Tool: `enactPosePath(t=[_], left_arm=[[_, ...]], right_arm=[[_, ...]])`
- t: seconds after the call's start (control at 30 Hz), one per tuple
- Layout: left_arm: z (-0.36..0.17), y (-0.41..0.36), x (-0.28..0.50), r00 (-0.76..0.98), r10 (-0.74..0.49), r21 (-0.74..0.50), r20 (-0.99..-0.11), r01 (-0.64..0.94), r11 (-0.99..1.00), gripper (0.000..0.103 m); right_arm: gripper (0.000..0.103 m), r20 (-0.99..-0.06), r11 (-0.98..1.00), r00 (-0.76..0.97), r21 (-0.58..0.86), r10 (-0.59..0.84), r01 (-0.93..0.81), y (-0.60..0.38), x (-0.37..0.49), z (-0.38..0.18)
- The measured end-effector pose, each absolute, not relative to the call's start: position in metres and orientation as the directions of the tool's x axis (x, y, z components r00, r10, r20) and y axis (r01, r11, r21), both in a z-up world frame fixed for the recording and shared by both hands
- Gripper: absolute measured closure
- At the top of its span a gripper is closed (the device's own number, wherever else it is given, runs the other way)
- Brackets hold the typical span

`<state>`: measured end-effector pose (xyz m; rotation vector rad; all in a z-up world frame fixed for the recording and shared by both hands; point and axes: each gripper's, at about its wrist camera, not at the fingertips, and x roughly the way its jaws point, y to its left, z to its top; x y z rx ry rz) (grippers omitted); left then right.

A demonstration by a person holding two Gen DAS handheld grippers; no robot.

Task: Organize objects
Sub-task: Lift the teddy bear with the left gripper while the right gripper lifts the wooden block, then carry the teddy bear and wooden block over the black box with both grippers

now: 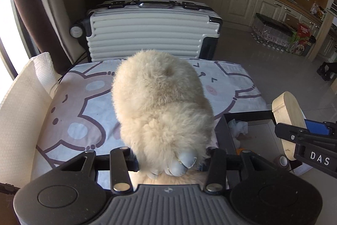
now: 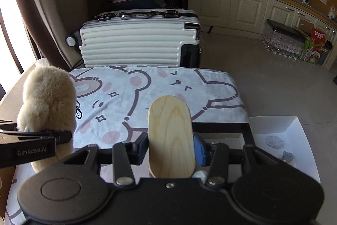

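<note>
Our left gripper (image 1: 168,161) pinches a fluffy cream plush toy (image 1: 162,102); our right gripper (image 2: 170,149) clamps a smooth rounded wooden board (image 2: 170,136). Both are above the cartoon-printed tablecloth (image 2: 147,90)'s near edge. The toy's face is hidden.

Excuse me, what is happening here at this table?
A person holds a gripper in each hand. The left gripper is shut on a fluffy cream plush toy, and the right gripper is shut on an oval wooden board. Both things are held up over a table covered with a cartoon bear cloth. A white suitcase stands behind the table.
</note>
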<state>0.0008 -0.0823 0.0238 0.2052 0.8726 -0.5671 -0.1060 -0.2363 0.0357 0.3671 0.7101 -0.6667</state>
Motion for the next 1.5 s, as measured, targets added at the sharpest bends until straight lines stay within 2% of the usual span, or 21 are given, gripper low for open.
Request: enactPosePath(t=[0.63, 1.2, 1.5], left_arm=[[0.017, -0.166, -0.039, 0.412, -0.472, -0.077, -0.779, 0.685, 0.725, 0.057], [-0.02, -0.219, -0.081, 0.135, -0.511, -0.223, -0.849, 0.784, 0.579, 0.057], [-0.051, -0.248, -0.063, -0.007, -0.545, -0.4, -0.838, 0.688, 0.606, 0.057]], right_arm=[[0.057, -0.709, 0.602, 0.474, 0.088, -0.521, 0.793, -0.29, -0.184, 0.019], [0.057, -0.725, 0.536, 0.421, 0.086, -0.545, 0.84, -0.314, -0.21, 0.004], [0.057, -0.738, 0.519, 0.402, 0.083, -0.542, 0.851, -0.327, -0.219, -0.008]])
